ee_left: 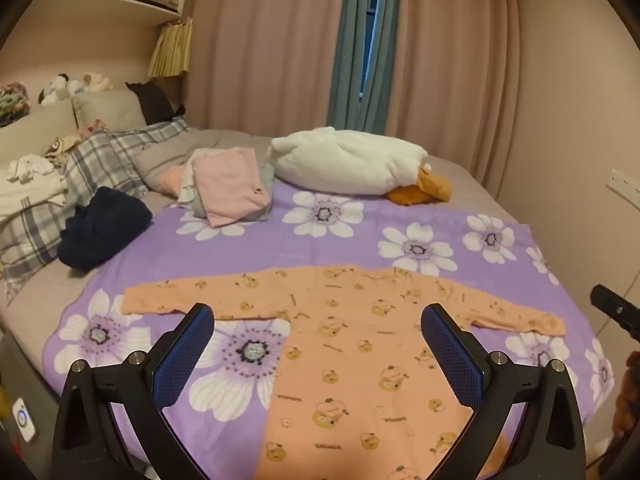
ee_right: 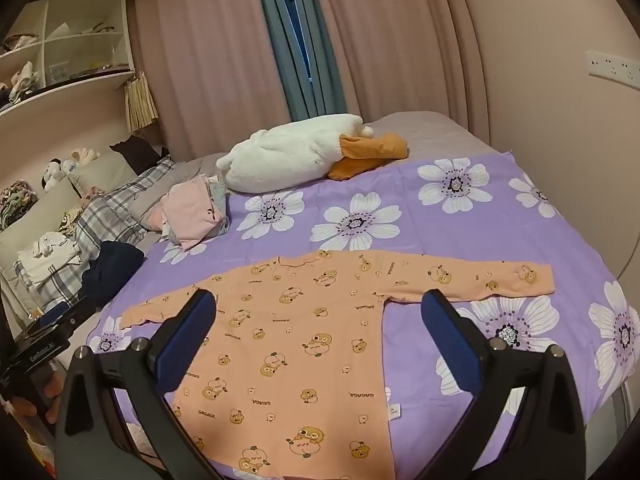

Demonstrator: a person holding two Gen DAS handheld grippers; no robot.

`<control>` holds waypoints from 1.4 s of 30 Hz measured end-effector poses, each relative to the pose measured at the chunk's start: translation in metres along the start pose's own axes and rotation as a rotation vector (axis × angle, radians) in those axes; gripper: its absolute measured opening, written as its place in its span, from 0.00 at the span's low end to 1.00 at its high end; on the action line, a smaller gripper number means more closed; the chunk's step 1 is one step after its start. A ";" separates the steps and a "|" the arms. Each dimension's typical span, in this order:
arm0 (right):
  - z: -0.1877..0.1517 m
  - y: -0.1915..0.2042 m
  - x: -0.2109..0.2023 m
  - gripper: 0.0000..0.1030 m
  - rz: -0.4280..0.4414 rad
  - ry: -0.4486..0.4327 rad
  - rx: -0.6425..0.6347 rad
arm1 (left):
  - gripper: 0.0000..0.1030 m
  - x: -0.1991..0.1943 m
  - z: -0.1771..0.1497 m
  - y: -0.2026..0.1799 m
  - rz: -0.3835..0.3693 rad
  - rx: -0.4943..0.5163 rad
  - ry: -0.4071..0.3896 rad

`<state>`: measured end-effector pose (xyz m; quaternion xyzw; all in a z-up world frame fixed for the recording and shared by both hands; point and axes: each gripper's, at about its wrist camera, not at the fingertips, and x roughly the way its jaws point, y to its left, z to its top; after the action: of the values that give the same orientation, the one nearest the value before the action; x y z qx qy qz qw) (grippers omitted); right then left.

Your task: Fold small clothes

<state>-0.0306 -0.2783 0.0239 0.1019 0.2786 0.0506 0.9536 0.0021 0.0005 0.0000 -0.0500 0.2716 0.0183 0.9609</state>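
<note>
An orange long-sleeved baby shirt (ee_left: 352, 344) with a duck print lies flat and spread out on the purple flowered sheet (ee_left: 248, 248), both sleeves stretched sideways. It also shows in the right wrist view (ee_right: 304, 336). My left gripper (ee_left: 318, 316) is open and empty, hovering above the shirt's lower left part. My right gripper (ee_right: 320, 304) is open and empty, hovering above the shirt's lower middle. The right gripper's tip shows at the right edge of the left wrist view (ee_left: 616, 310).
A stack of folded pink and grey clothes (ee_left: 232, 190) lies beyond the shirt. A white duck plush (ee_left: 352, 160) lies at the back. A navy garment (ee_left: 104, 226), plaid pillows (ee_left: 100, 156) and white clothes (ee_left: 28, 184) are at the left. Curtains and wall stand behind.
</note>
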 end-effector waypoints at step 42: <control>-0.002 0.013 0.031 1.00 -0.059 0.035 -0.052 | 0.99 0.005 -0.011 -0.007 -0.035 0.054 0.008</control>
<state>-0.0061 -0.2603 0.0091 0.0678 0.2968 0.0317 0.9520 0.0009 -0.0073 -0.0107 -0.0289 0.2749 -0.0062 0.9610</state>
